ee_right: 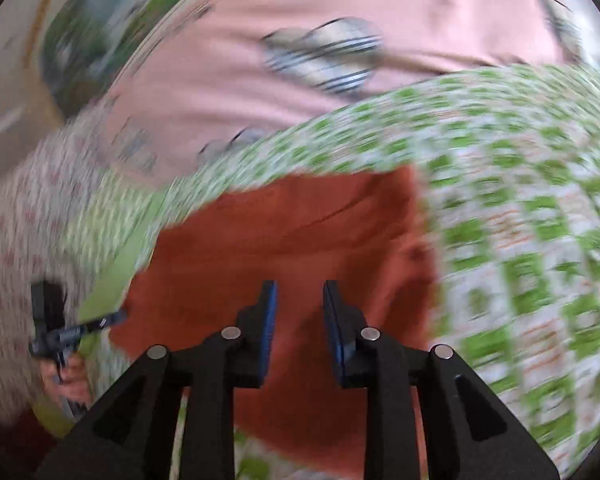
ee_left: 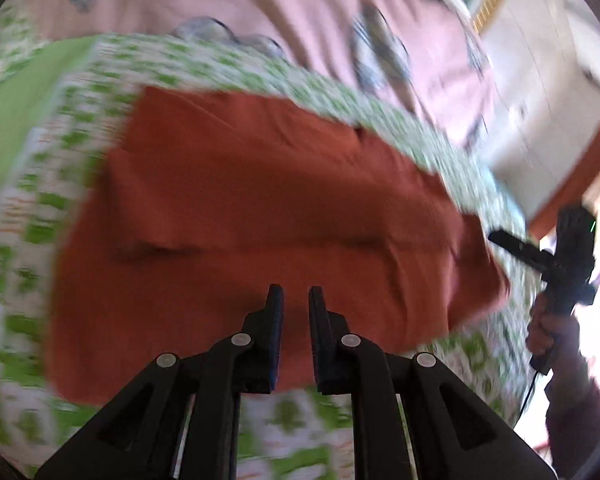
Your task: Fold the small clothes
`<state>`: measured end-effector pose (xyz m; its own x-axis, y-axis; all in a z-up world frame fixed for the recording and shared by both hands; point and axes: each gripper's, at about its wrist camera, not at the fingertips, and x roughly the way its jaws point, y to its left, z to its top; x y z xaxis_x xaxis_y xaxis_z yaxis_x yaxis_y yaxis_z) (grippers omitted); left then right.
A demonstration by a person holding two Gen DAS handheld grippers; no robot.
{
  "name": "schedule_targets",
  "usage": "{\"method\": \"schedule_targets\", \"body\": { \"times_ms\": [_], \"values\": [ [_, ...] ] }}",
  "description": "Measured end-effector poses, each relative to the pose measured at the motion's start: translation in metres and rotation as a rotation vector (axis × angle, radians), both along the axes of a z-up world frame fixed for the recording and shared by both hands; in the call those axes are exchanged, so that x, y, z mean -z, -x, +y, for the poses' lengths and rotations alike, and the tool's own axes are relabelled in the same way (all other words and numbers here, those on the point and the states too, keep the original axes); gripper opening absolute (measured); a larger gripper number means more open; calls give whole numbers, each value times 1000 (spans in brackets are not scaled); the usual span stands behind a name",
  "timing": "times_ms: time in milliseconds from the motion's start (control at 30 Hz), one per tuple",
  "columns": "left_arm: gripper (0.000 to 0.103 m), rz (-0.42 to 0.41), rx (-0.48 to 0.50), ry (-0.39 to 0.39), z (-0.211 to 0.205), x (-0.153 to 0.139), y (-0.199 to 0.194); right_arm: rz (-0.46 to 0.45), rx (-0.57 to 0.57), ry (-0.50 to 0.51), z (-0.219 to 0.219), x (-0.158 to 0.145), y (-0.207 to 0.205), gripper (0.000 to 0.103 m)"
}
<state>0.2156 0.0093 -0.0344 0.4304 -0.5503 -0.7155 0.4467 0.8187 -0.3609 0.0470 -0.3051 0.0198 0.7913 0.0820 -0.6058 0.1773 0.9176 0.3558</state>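
A rust-orange garment [ee_left: 260, 208] lies flat on a green-and-white patterned sheet [ee_left: 40, 200]; it also shows in the right wrist view [ee_right: 300, 248]. My left gripper [ee_left: 296, 294] hovers over its near edge, jaws slightly apart, nothing between them. My right gripper [ee_right: 300, 290] is open and empty above the garment's near part. The right gripper also shows in the left wrist view [ee_left: 512, 242] at the garment's right end, held in a hand. The left gripper shows in the right wrist view [ee_right: 112, 318] at the garment's left edge. Both views are motion-blurred.
A pink blanket with striped grey patches [ee_left: 300, 12] lies beyond the sheet, also seen in the right wrist view [ee_right: 320, 56]. A pale wall and floor with an orange-brown band [ee_left: 540, 120] are at the right.
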Motion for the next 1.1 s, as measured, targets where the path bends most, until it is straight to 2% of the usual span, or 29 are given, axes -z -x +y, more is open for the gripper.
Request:
{"method": "schedule_targets", "body": {
  "times_ms": [33,100,167,233,300,367,433,500,633,700,800,900,1000,1033,1100],
  "values": [
    [12,12,16,-17,-8,3,-2,47,-95,-16,16,7,-14,26],
    [12,44,41,-100,-32,14,-17,138,-189,-15,32,21,-34,26],
    [12,65,64,-119,-38,15,-31,240,-230,52,38,37,-55,26],
    [13,49,36,-124,-35,5,-50,285,-210,77,26,47,-68,26],
    [12,28,-20,-166,-30,-3,-75,274,-136,83,0,45,-78,26],
    [12,14,-89,-141,-19,-12,-102,221,-38,94,-26,35,-84,26],
    [17,-19,-185,-149,-9,-21,-128,133,85,83,-55,20,-85,26],
    [31,-26,-280,-130,4,-26,-150,76,184,50,-76,11,-82,26],
    [29,15,-385,-59,33,-35,-168,6,264,-14,-94,-5,-80,26],
    [29,5,-325,9,38,-47,-149,2,227,-31,-86,-10,-75,26],
    [33,-21,-175,3,21,-51,-104,-18,147,28,-60,-19,-70,30],
    [33,20,-13,-30,-7,-32,-59,4,45,16,-40,-16,-73,31],
    [32,108,35,-63,-22,0,-46,21,-96,-3,-15,-6,-75,31],
    [31,119,24,-81,-24,9,-49,28,-142,-12,-7,-1,-75,31],
    [26,119,-3,-68,-22,12,-64,67,-220,3,8,8,-76,31]
  ]
}}
